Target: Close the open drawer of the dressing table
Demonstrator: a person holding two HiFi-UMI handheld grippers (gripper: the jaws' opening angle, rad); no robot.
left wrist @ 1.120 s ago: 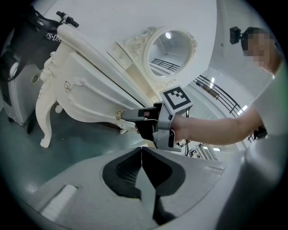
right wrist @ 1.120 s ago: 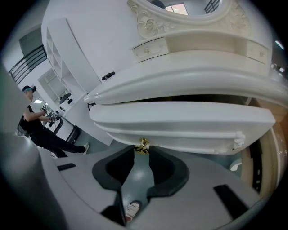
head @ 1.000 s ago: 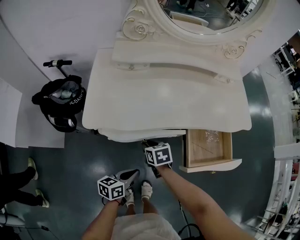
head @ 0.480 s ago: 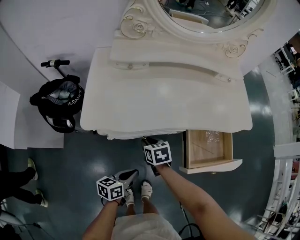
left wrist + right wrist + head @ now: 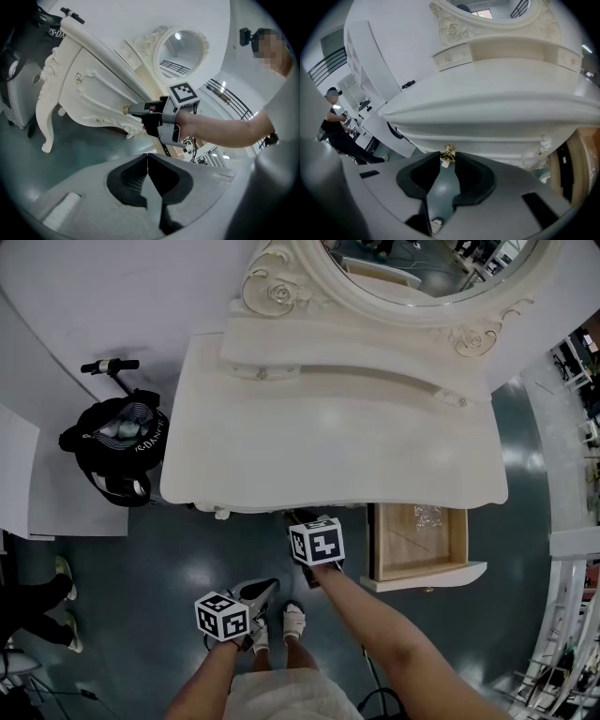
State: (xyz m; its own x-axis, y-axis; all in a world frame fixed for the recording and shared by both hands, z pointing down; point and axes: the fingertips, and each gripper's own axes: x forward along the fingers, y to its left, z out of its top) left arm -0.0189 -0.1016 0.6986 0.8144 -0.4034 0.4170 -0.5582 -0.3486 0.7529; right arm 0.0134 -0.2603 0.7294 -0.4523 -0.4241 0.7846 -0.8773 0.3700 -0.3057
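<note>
Dressing table (image 5: 328, 437): white, carved, oval mirror (image 5: 422, 268) at back.
Open drawer (image 5: 427, 576): at table's front right, pulled out; wood bottom shows in head view only.
Left gripper (image 5: 148, 161): low before table front, jaws clenched together, empty.
Right gripper (image 5: 446, 161): at table's front centre, clamped on gold knob (image 5: 448, 151); grip seen only in right gripper view.

The dressing table (image 5: 328, 442) is painted cream and looks smooth, with a soft shine. The inside of the open drawer (image 5: 417, 540) is bare, light wood with faint lines in it. The little knob (image 5: 448, 151) is shiny gold metal. The mirror (image 5: 422, 268) is bright glass. The floor (image 5: 169, 559) is dark and glossy, with lights shining in it. The black bag (image 5: 117, 451) looks like soft cloth. The left gripper (image 5: 147, 157) is dull grey plastic, and its black pads (image 5: 133, 178) have fine ridges.
</note>
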